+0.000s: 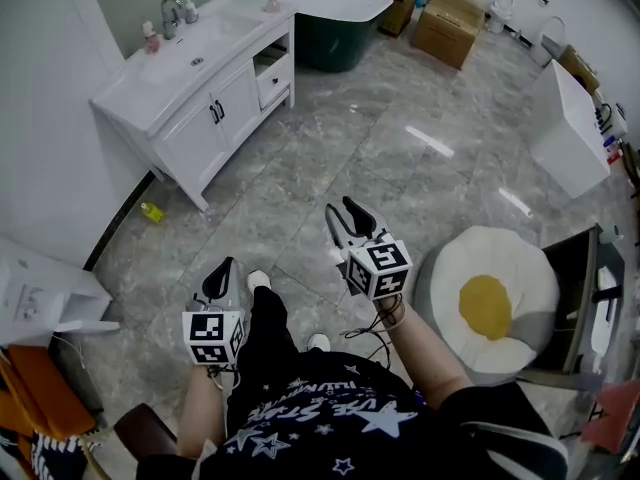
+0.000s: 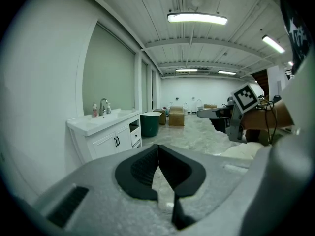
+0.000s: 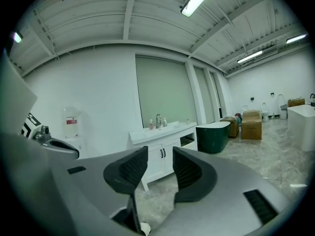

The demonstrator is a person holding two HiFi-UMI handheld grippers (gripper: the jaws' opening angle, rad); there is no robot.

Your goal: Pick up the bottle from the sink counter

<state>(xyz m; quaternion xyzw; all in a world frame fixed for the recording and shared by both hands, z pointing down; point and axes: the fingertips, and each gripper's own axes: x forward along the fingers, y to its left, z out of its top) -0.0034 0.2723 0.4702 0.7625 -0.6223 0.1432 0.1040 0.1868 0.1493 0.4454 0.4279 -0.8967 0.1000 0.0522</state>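
Note:
A white vanity with a sink stands far off at the upper left. On its counter a pink bottle stands left of the faucet, and a smaller pale bottle stands to the right of it. The same pink bottle shows small in both gripper views. My left gripper is low by my legs, its jaws touching at the tips with nothing in them. My right gripper is held forward over the floor, its jaws apart and empty. Both are far from the counter.
A dark green bathtub stands right of the vanity, with cardboard boxes behind it. A white cabinet is at the right and an egg-shaped cushion lies near my right arm. A small yellow object lies on the marble floor by the wall.

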